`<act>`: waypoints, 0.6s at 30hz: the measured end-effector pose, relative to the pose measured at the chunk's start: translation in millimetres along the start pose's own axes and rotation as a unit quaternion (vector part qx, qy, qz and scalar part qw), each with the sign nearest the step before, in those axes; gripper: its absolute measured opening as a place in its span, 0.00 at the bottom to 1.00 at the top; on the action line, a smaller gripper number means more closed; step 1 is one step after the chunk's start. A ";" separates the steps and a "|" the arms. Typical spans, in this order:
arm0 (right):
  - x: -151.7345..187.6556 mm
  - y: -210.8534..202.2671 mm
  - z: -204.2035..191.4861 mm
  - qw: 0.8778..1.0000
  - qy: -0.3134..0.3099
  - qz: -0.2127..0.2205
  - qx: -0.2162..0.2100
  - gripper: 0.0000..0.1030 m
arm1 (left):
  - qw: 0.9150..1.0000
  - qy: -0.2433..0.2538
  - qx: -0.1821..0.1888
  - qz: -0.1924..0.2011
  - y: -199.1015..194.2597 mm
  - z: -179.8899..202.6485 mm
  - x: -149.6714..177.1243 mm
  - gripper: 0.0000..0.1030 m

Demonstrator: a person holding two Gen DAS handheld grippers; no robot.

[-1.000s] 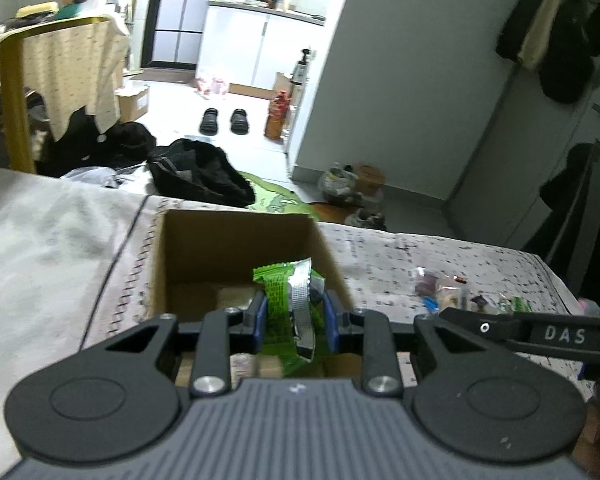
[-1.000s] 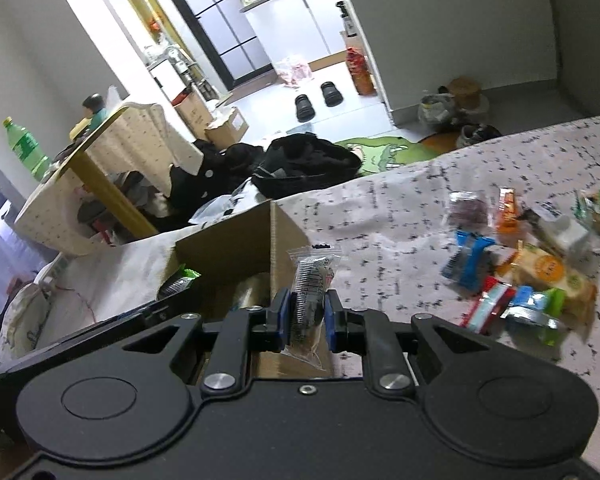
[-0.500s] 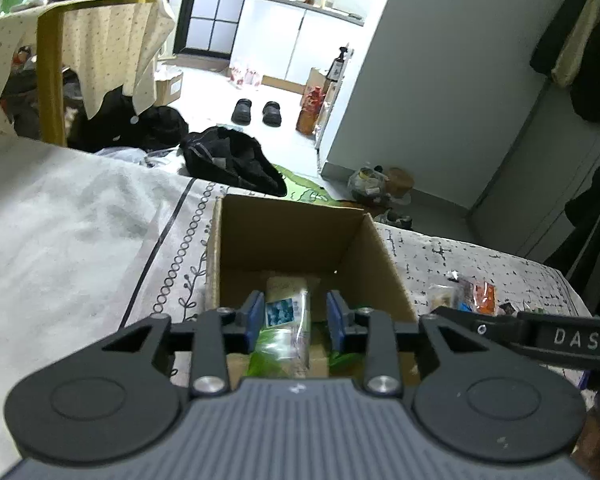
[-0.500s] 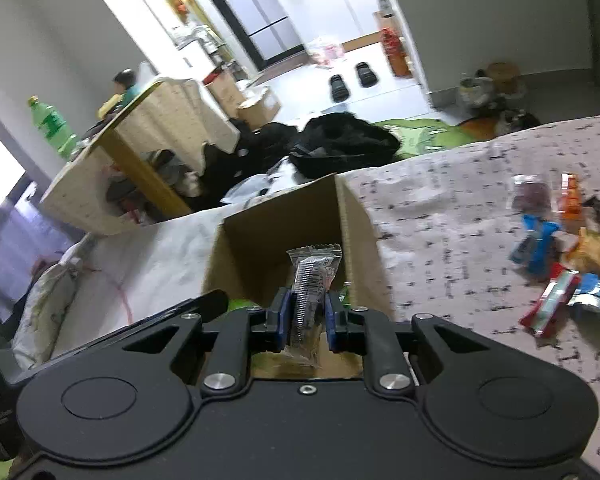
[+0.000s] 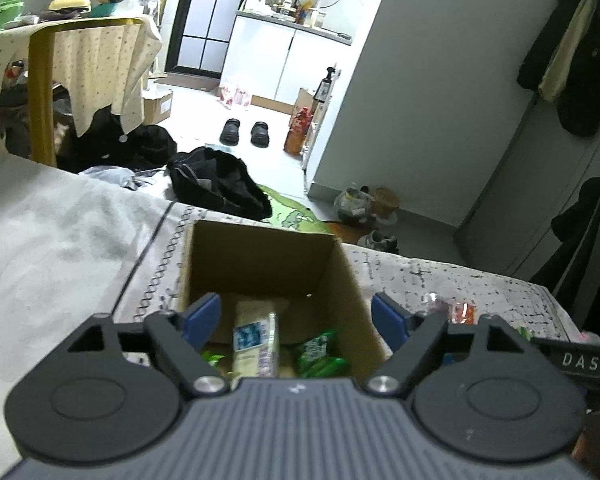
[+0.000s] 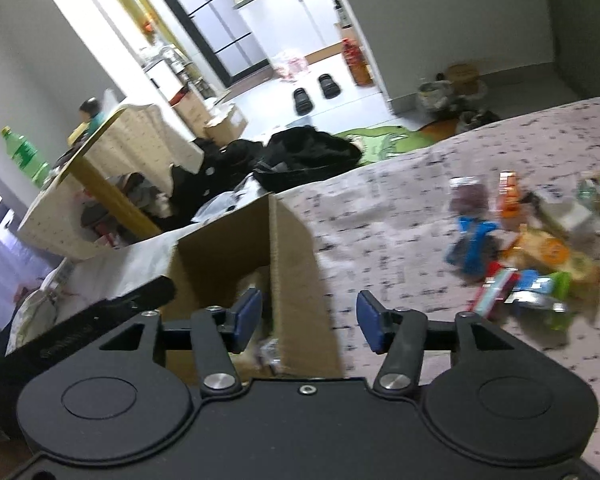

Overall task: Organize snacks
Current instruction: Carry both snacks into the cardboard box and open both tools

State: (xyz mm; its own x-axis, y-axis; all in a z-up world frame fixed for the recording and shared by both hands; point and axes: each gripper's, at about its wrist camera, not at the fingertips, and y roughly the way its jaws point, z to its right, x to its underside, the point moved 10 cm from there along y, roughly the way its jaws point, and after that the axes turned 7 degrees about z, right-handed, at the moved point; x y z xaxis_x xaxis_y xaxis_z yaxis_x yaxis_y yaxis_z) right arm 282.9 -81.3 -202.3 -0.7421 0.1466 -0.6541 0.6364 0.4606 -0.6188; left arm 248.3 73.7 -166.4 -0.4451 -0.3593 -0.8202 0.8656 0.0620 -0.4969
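Note:
An open cardboard box (image 5: 260,256) stands on the patterned bedspread. Inside it lie a pale snack pack with a blue label (image 5: 254,340) and green packets (image 5: 320,354). My left gripper (image 5: 296,316) is open and empty, above the box's near edge. My right gripper (image 6: 308,322) is open and empty, over the right wall of the box (image 6: 292,256); a small clear packet (image 6: 270,354) lies just inside that wall. A pile of loose snacks (image 6: 516,248) lies on the bedspread to the right, also in the left wrist view (image 5: 456,308).
The bedspread (image 6: 380,216) ends at a far edge, with a black bag (image 5: 220,188) and a green mat on the floor beyond. A cloth-covered table (image 5: 80,64) stands at the left. The right gripper's body (image 5: 576,360) reaches in beside the left one.
Both grippers have opened. The green packet left the left gripper and the clear packet left the right one; both now lie in the box.

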 end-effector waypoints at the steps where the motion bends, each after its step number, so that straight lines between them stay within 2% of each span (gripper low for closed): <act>1: -1.1 -3.9 5.2 1.000 0.001 0.003 0.004 0.56 | 1.000 -0.001 0.003 0.001 0.0 3.1 0.2 0.81; 5: -6.3 -16.9 16.8 1.000 -0.003 0.018 0.014 0.73 | 1.000 0.023 -0.003 0.011 -3.8 18.4 -0.4 0.83; 10: -13.0 -29.5 29.0 0.999 -0.004 0.028 0.016 0.87 | 0.999 0.034 0.012 -0.011 -4.5 38.9 5.6 0.91; 14: -17.6 -38.1 36.6 0.999 -0.011 0.038 0.017 0.98 | 0.999 0.044 0.016 -0.010 -7.8 48.8 9.8 0.96; 18: -17.5 -44.3 45.1 0.999 -0.017 0.040 0.021 1.00 | 0.998 0.047 0.028 -0.007 -10.0 58.9 12.3 1.00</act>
State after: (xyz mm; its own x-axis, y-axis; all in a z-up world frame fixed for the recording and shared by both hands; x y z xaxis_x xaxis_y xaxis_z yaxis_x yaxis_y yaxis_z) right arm 277.2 -143.8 -183.0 -0.6809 0.1507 -0.7167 0.7025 0.4112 -0.5809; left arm 247.6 13.8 -154.8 -0.4755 -0.2700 -0.8373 0.8689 0.0047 -0.4950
